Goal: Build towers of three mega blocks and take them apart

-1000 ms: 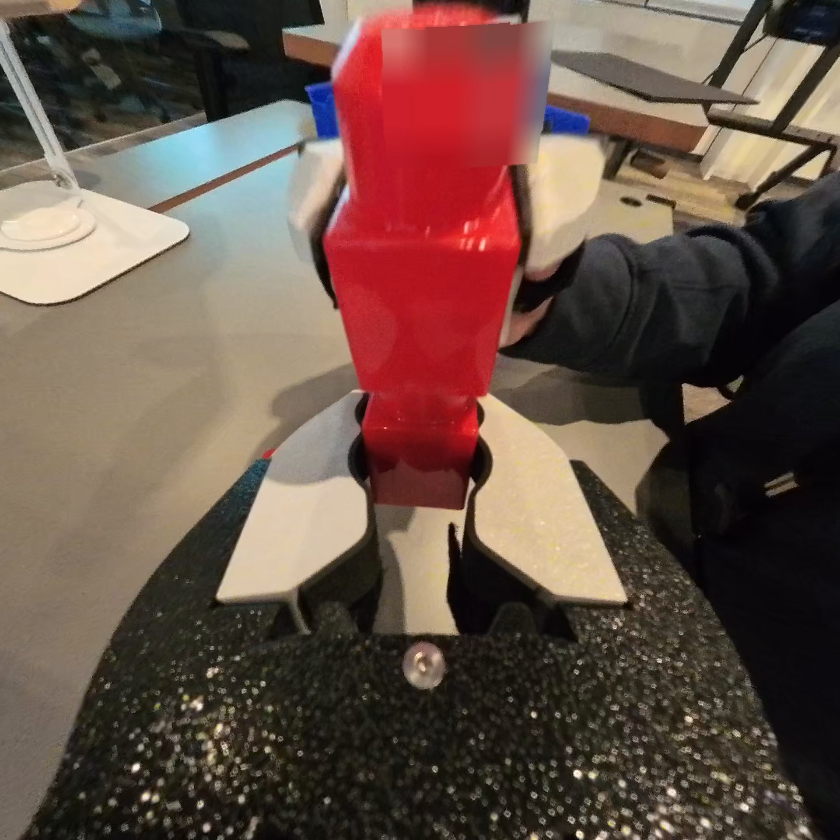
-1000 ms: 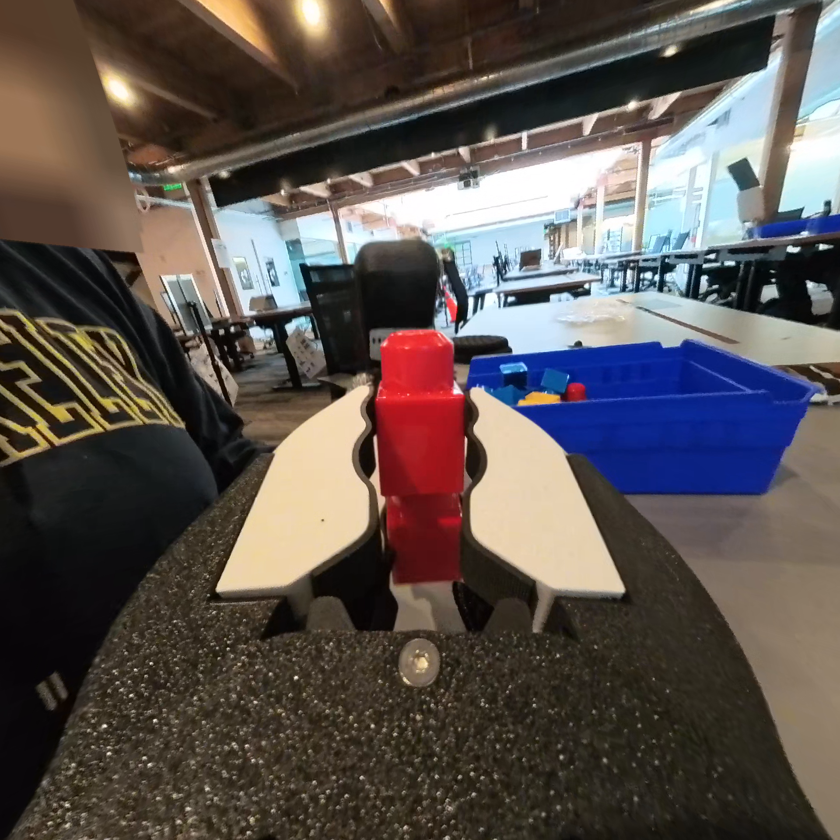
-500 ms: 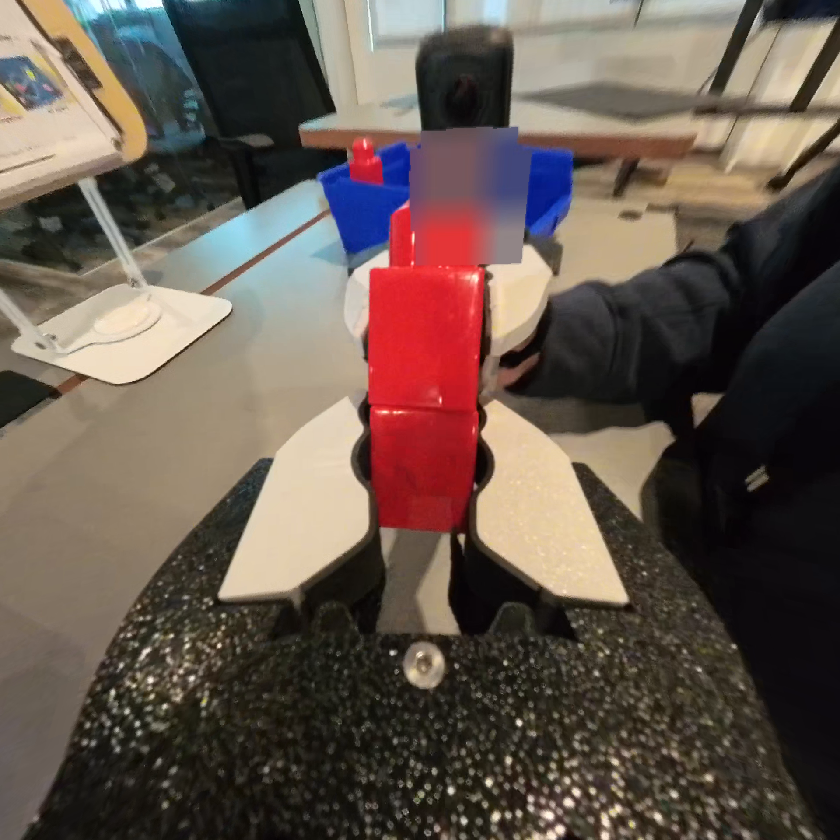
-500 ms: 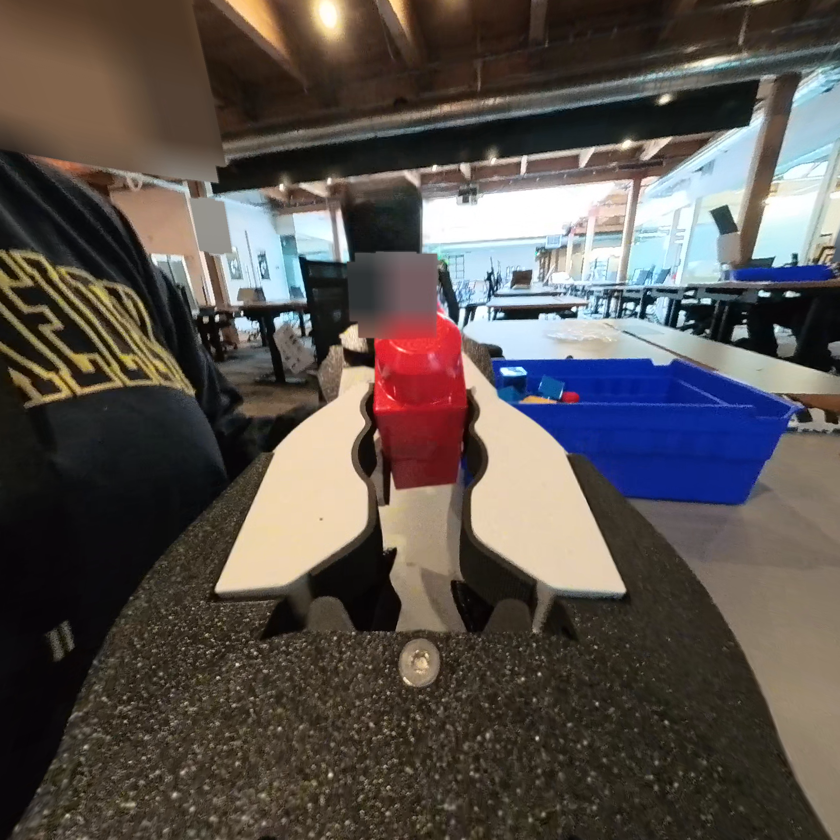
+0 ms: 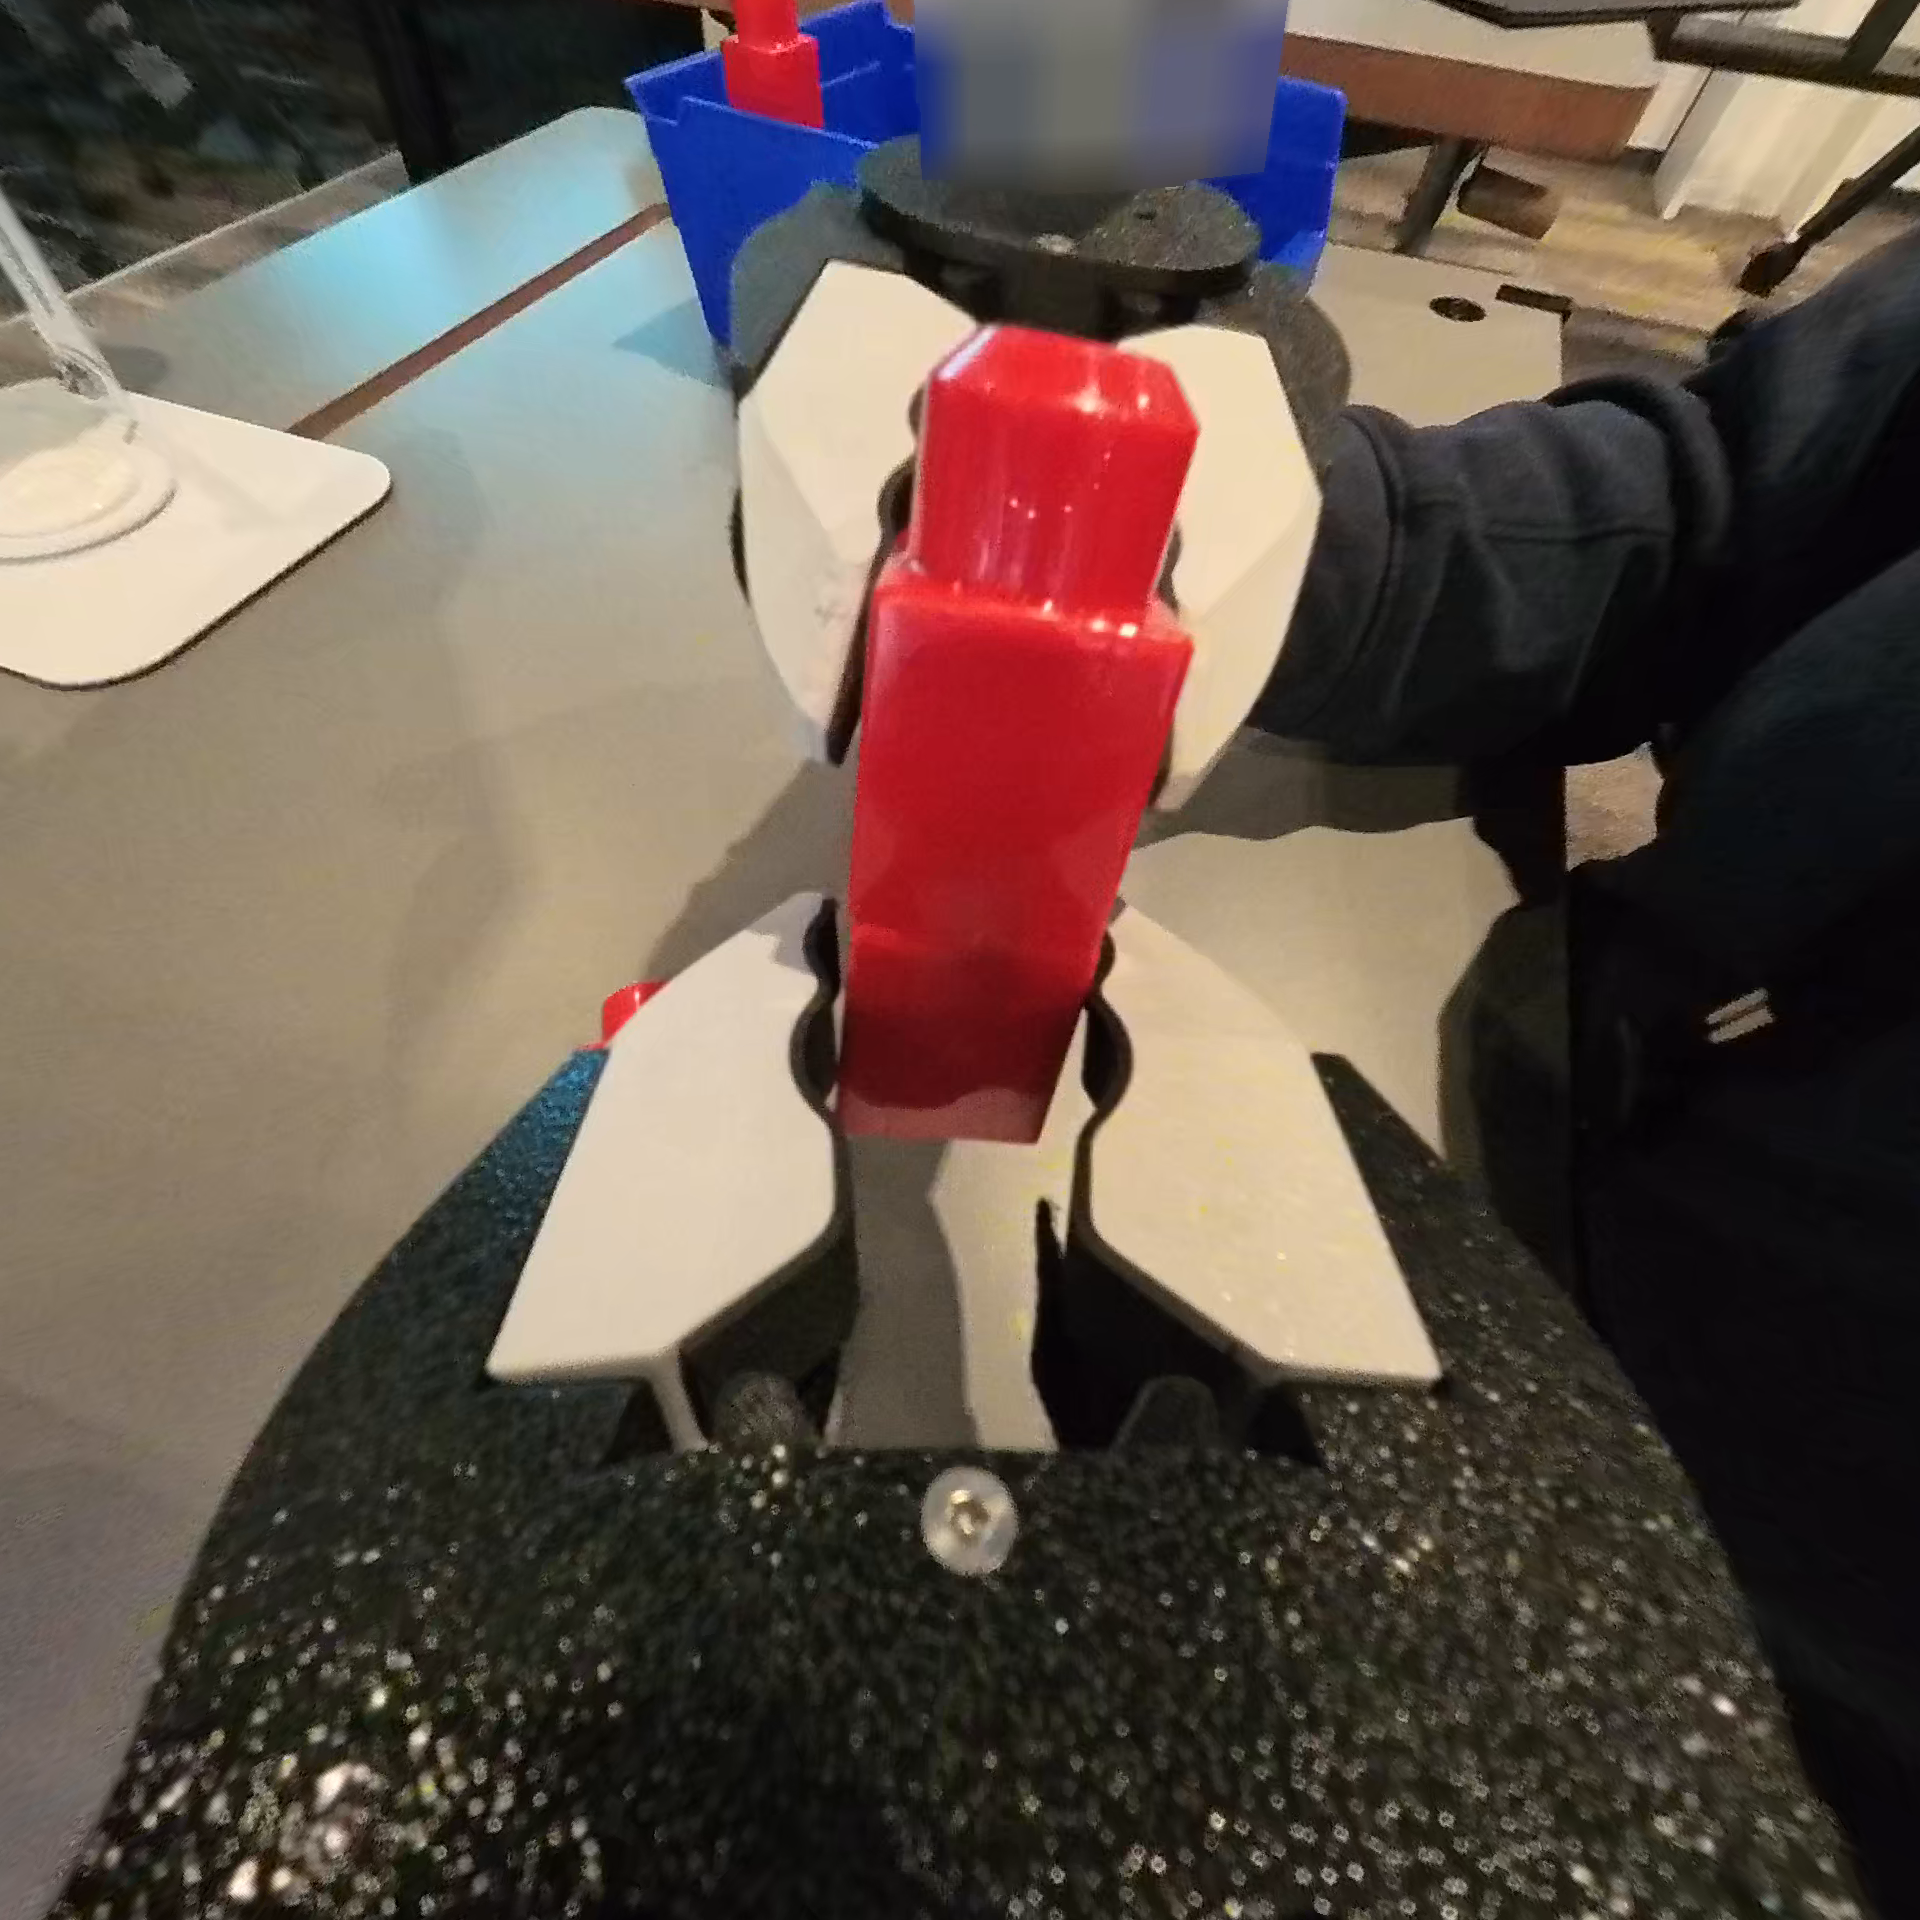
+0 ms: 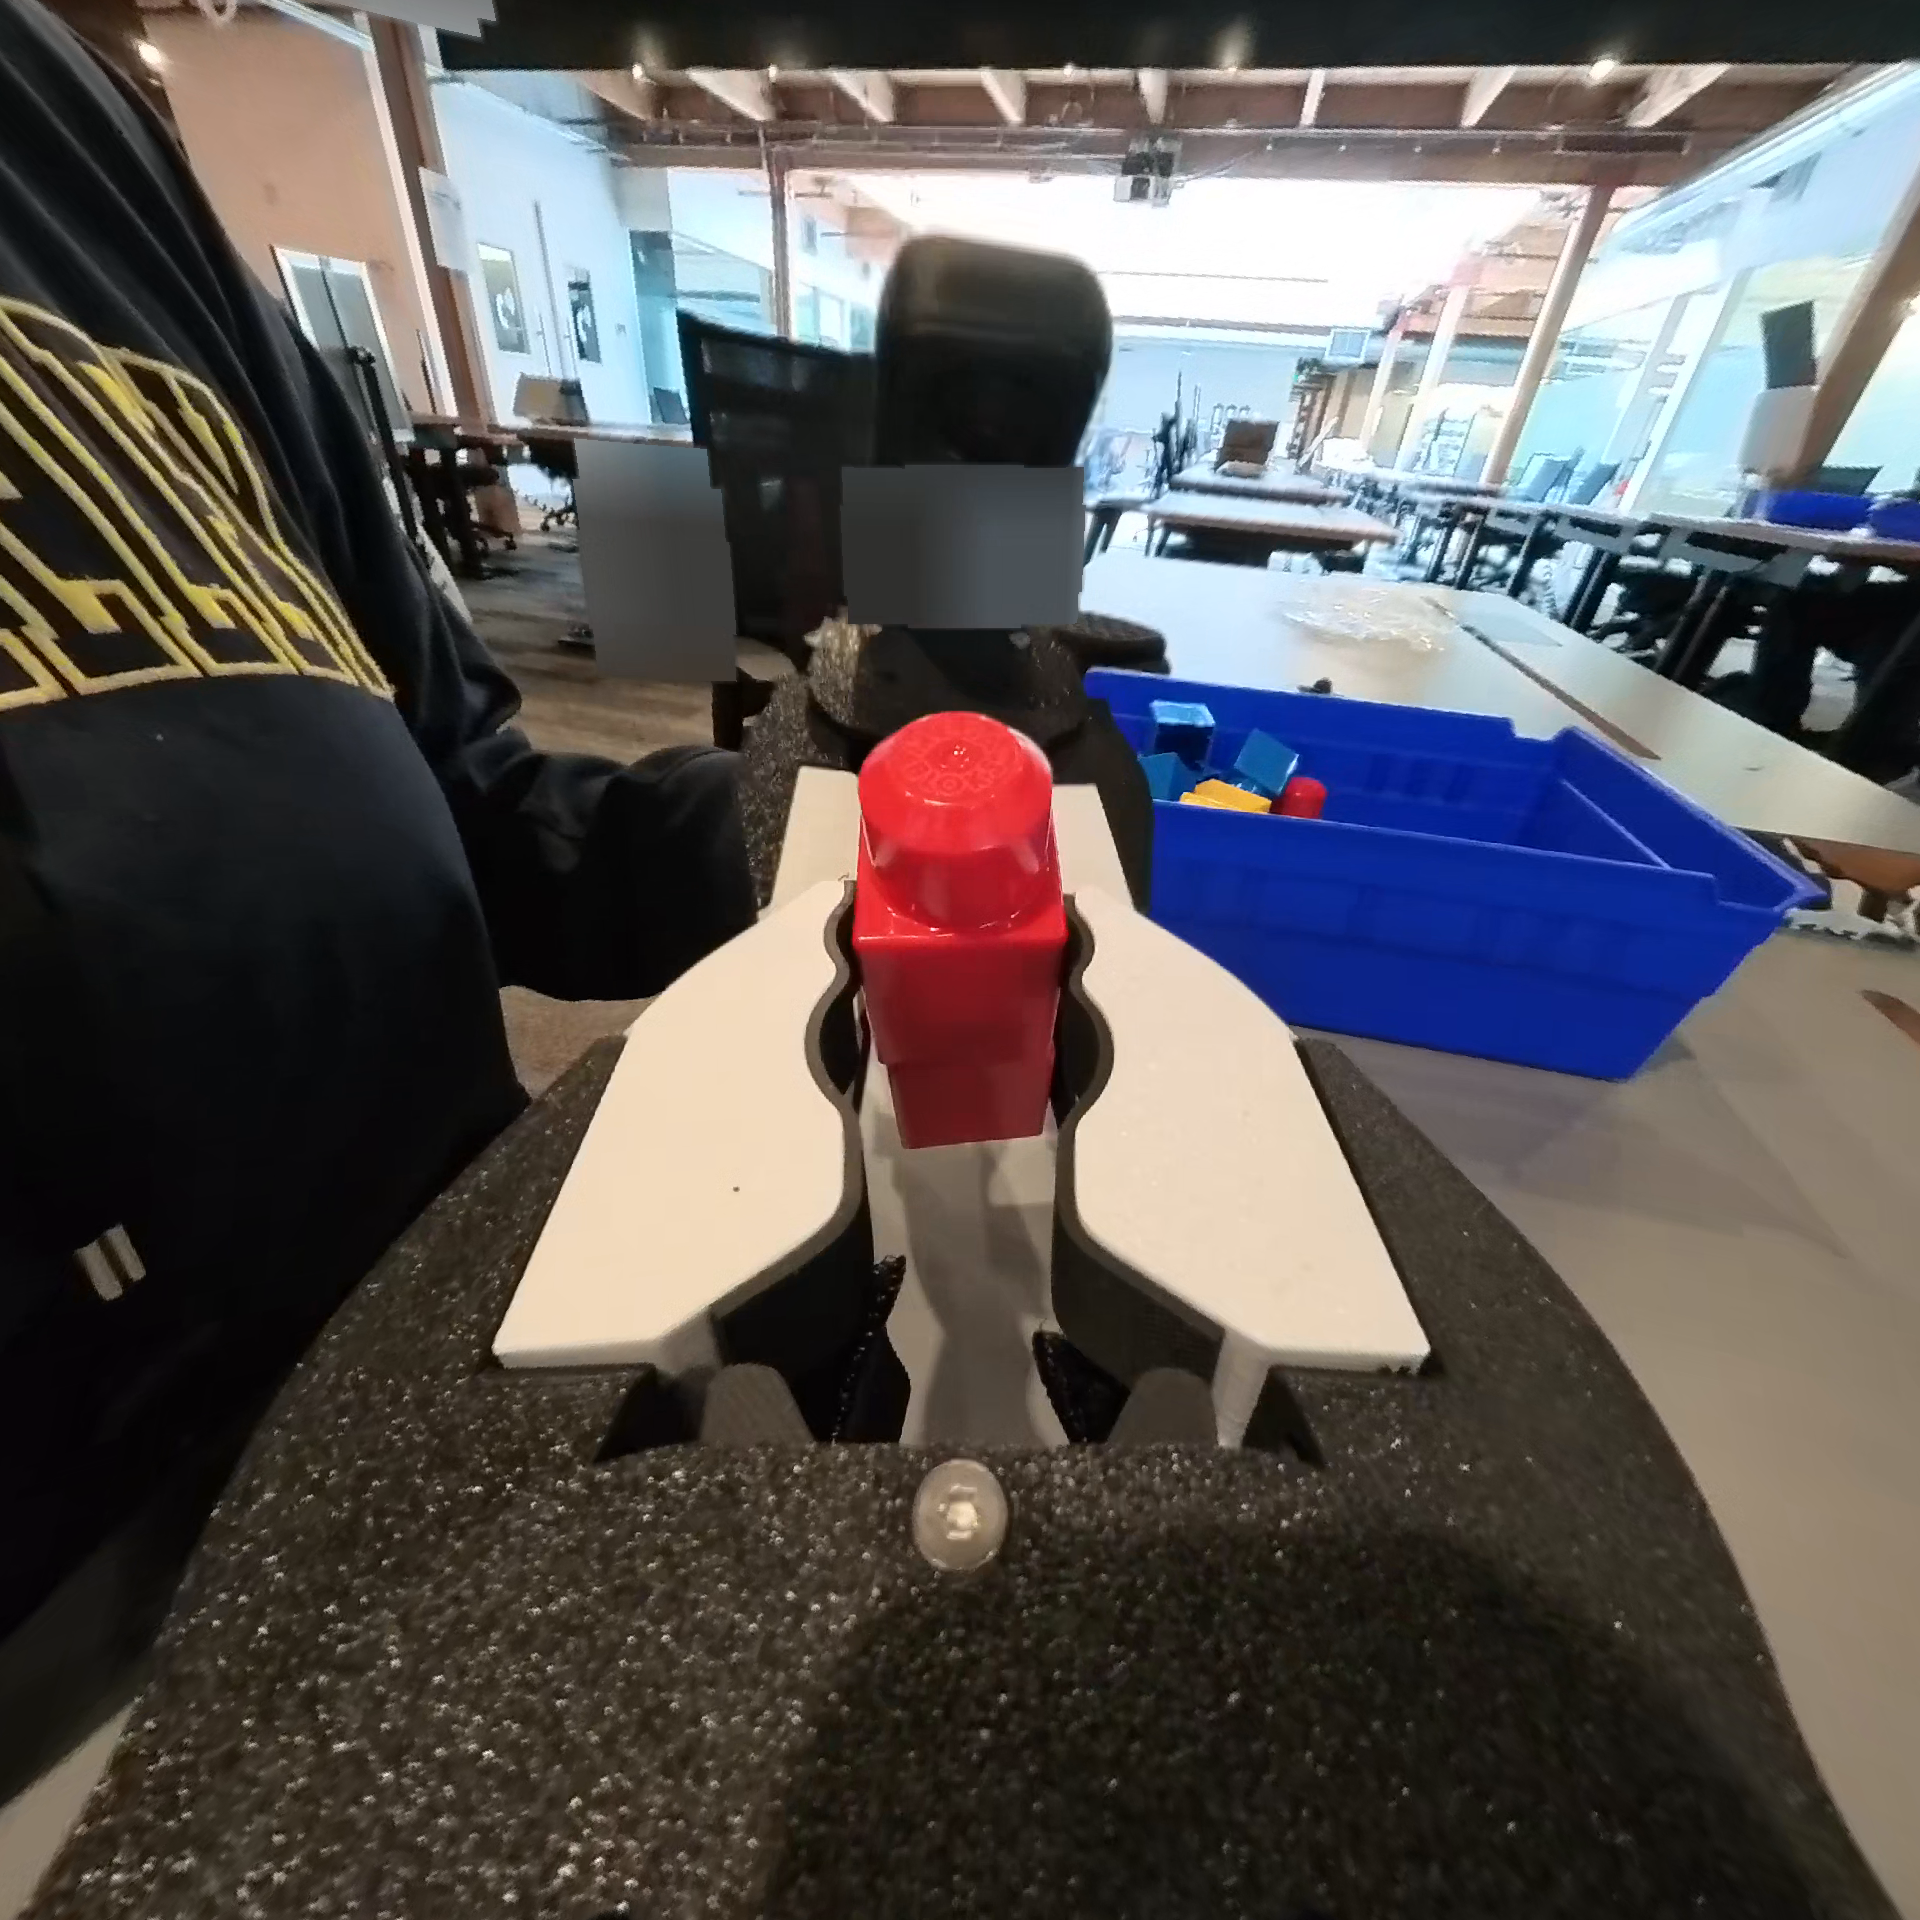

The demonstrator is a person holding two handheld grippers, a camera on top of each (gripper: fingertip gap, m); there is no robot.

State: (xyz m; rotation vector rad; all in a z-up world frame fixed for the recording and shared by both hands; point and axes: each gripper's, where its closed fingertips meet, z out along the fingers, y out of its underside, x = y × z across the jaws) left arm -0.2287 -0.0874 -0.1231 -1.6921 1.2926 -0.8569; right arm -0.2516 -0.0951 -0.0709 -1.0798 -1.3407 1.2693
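A red tower of mega blocks [image 5: 1013, 748] is held in the air between both grippers, above the grey table [image 5: 312, 883]. My left gripper [image 5: 961, 935] is shut on the tower's bottom block. My right gripper [image 5: 1029, 499] faces it from the far side, its white fingers [image 5: 831, 468] shut on the upper block below the stud. In the right wrist view my right gripper [image 6: 961, 925] clamps the red block [image 6: 961, 977] near its fingertips, with the stud on top. The left gripper [image 6: 966, 707] shows behind it. I cannot tell if the blocks are still pressed together.
A blue bin [image 6: 1455, 914] on the table holds blue, yellow and red blocks [image 6: 1236, 774]. It also shows in the left wrist view [image 5: 727, 156] with a red block [image 5: 769, 52] standing in it. A white stand base [image 5: 156, 551] is far left. A person's dark sleeve [image 5: 1507, 551] is on the right.
Both grippers kept hold of the red tower and swung with it. The blocks now sit nearer the right gripper's fingertips, and the stud's top shows. The blue bin came into the left view.
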